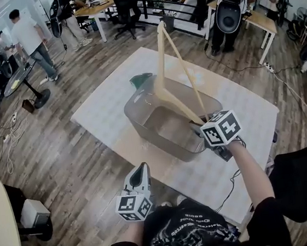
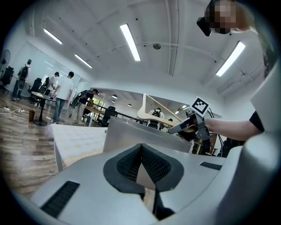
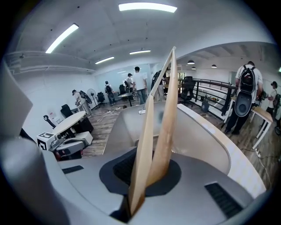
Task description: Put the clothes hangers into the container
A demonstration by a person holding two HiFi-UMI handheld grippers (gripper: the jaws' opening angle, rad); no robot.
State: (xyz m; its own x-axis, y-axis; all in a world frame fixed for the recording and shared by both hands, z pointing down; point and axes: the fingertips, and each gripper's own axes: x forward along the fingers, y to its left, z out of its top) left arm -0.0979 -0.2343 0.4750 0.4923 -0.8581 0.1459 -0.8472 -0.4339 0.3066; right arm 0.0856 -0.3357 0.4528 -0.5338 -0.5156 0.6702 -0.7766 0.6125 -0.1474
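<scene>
A pale wooden clothes hanger [image 1: 161, 63] stands up over the grey translucent container [image 1: 135, 123], which sits on a white mat. My right gripper [image 1: 200, 127] is shut on one end of the hanger at the container's near right rim. In the right gripper view the hanger's [image 3: 164, 127] two wooden bars rise from between the jaws of the right gripper [image 3: 150, 163], with the container [image 3: 199, 136] behind. My left gripper [image 1: 142, 168] hangs shut and empty in front of the container's near side. Its pads meet in the left gripper view [image 2: 141, 147], facing the container wall [image 2: 131, 137] and the right gripper [image 2: 189, 125].
The white mat [image 1: 102, 106] lies on a wood floor. A dark green thing [image 1: 140, 80] shows behind the container. A round table [image 1: 2, 217] is at the near left. People [image 1: 31, 42], desks [image 1: 261, 24] and a railing stand farther back. A cable [image 1: 227, 188] trails under my right arm.
</scene>
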